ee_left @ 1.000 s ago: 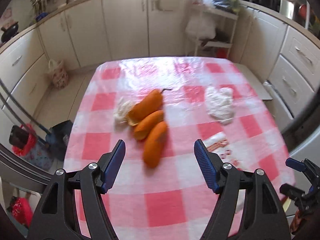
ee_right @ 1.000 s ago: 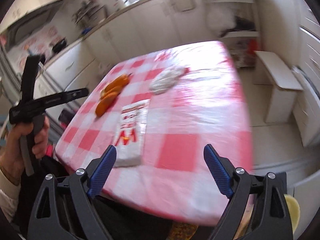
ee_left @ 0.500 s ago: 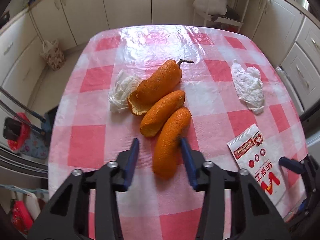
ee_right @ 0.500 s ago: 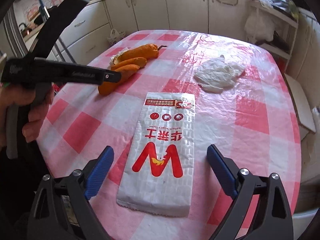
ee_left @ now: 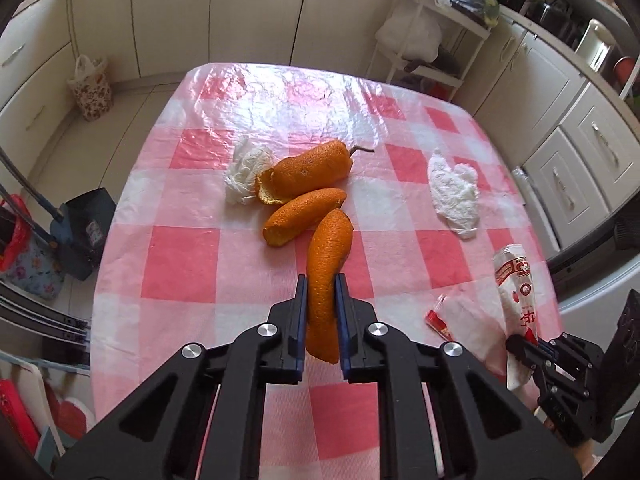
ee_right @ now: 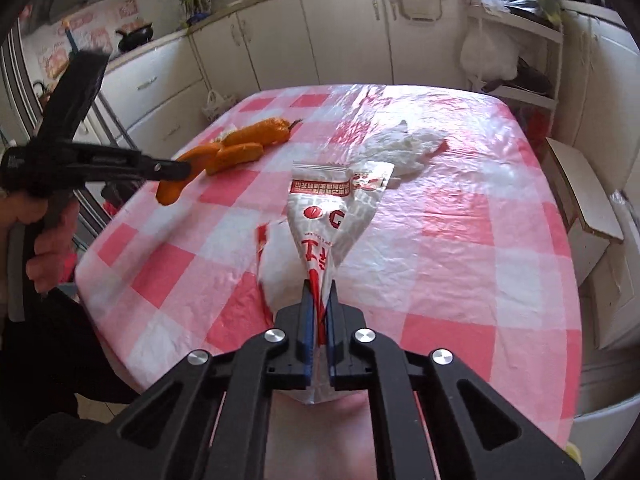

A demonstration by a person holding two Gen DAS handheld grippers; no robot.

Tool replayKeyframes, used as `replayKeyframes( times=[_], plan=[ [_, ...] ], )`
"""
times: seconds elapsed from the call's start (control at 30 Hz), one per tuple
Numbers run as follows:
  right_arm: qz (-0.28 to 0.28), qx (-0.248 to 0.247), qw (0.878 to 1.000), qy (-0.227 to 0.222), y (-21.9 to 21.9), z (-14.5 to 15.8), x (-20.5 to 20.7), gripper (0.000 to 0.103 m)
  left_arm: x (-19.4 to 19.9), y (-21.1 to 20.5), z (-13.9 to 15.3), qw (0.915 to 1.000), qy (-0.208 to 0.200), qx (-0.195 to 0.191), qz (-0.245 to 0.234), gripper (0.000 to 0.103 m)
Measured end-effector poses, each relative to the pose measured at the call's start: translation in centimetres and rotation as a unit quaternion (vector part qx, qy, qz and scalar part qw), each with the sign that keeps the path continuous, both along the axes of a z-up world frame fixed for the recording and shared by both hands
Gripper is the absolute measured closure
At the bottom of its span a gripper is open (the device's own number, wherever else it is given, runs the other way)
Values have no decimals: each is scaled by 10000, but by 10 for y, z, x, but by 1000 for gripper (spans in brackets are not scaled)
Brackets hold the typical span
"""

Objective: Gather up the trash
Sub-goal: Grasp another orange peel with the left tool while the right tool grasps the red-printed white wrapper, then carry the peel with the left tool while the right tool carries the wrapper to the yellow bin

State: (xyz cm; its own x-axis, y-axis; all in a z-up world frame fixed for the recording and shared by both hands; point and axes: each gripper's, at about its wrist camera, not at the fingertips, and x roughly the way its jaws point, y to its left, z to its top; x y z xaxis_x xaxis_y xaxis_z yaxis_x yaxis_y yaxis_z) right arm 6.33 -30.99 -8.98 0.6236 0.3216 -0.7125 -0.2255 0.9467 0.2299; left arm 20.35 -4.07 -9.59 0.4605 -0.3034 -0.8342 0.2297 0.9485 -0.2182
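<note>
Three orange peels lie on a pink-and-white checked table (ee_left: 192,264). My left gripper (ee_left: 321,280) has its jaws closing on the nearest orange peel (ee_left: 330,240), and the pads press its sides. In the right wrist view that peel (ee_right: 170,192) hangs from the left gripper (ee_right: 186,168) just above the cloth. My right gripper (ee_right: 319,286) has its jaws closing on the near end of a white and red snack packet (ee_right: 332,208), which is bunched into a cone. Two more peels (ee_left: 312,168) (ee_left: 304,214) and two crumpled white tissues (ee_left: 246,170) (ee_left: 454,190) rest farther back.
A torn red strip (ee_left: 438,320) lies near the packet. On the floor to the left are a dark dustpan (ee_left: 82,228) and a flowered bag (ee_left: 90,92). A shelf rack (ee_left: 436,40) and cabinets stand behind the table. A white box (ee_right: 588,200) sits to the right.
Both grippers have closed. The left moved forward and down onto the nearest peel. The right closed on the packet's near end, which went from flat to bunched and raised.
</note>
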Motion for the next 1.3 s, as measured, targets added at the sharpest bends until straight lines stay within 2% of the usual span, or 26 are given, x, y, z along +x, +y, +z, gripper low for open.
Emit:
replayKeyframes(
  times=[0.17,0.3,0.47,0.6,0.77,0.9,1.1,1.2,1.27,1.3],
  plan=[
    [-228,278,9993,-123,-24,12,-22,97,-13,7,11,9996,-42,-280,-5,91],
    [-414,425,9980,-236,-44,20,-36,97,-26,-10,17,9992,-54,-349,-199,91],
    [-708,582,9951,-368,-75,29,-66,97,-46,-53,33,9968,-172,-366,-692,91],
    [-995,618,9923,-400,-101,32,-93,97,-65,-103,50,9913,-274,-331,-1243,91],
    [-1504,457,9871,-311,-144,27,-138,97,-94,-181,71,9785,-347,-287,-2015,91],
    [-2009,301,9792,-11,-183,6,-172,97,-125,-249,72,9634,-216,-292,-2657,91],
    [-2533,339,9651,570,-221,-46,-198,97,-191,-354,32,9338,247,-41,-3570,91],
    [-2661,437,9595,818,-232,-71,-202,94,-208,-385,5,9245,560,144,-3767,91],
    [-2717,500,9561,981,-236,-86,-200,94,-215,-400,-11,9210,719,249,-3822,91],
    [-2732,534,9544,1077,-237,-94,-198,90,-218,-406,-18,9196,783,310,-3837,91]
  ],
)
